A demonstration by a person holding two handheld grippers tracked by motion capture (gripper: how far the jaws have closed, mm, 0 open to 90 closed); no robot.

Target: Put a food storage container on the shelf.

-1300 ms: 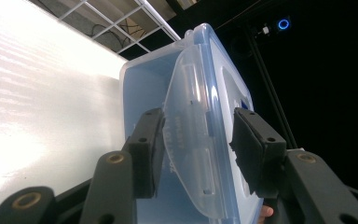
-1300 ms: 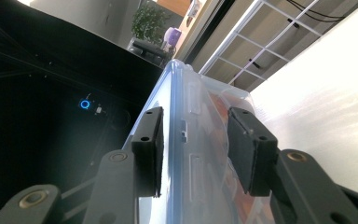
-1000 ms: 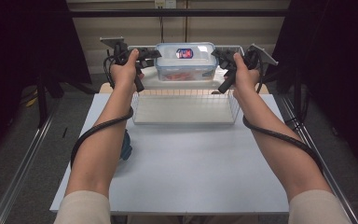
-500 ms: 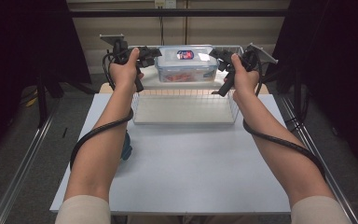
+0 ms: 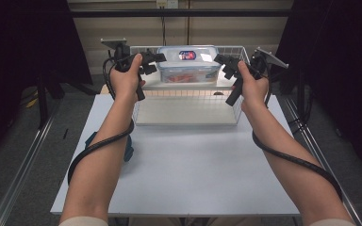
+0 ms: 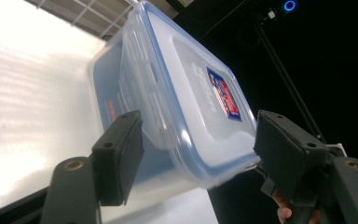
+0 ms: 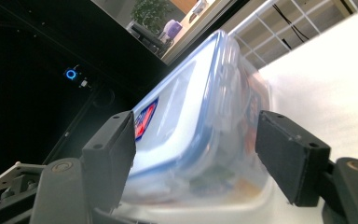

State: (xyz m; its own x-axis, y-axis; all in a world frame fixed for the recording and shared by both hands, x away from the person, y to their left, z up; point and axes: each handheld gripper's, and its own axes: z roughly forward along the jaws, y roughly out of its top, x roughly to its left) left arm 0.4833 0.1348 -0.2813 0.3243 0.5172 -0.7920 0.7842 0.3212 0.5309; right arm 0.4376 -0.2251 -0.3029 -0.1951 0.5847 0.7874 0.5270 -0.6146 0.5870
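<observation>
A clear plastic container (image 5: 188,66) with a blue-rimmed lid and a red-and-blue label rests at the far end of a white wire basket (image 5: 188,123). My left gripper (image 5: 154,59) is at its left end and my right gripper (image 5: 220,61) at its right end. In the left gripper view the container (image 6: 182,93) lies between the jaws of the left gripper (image 6: 200,140), which have just been opening, and the pads stand off its sides. The right gripper (image 7: 196,140) has likewise been opening around the container (image 7: 191,130), with gaps at both pads.
The basket stands at the far edge of a white table (image 5: 193,174). A teal object (image 5: 128,149) lies on the table under the left forearm. Metal rails (image 5: 23,160) run along both sides of the table, and dark curtains hang beyond.
Both grippers' jaws have widened and let go of the container's ends. The hands have drawn slightly back toward the person. The container stays in the basket.
</observation>
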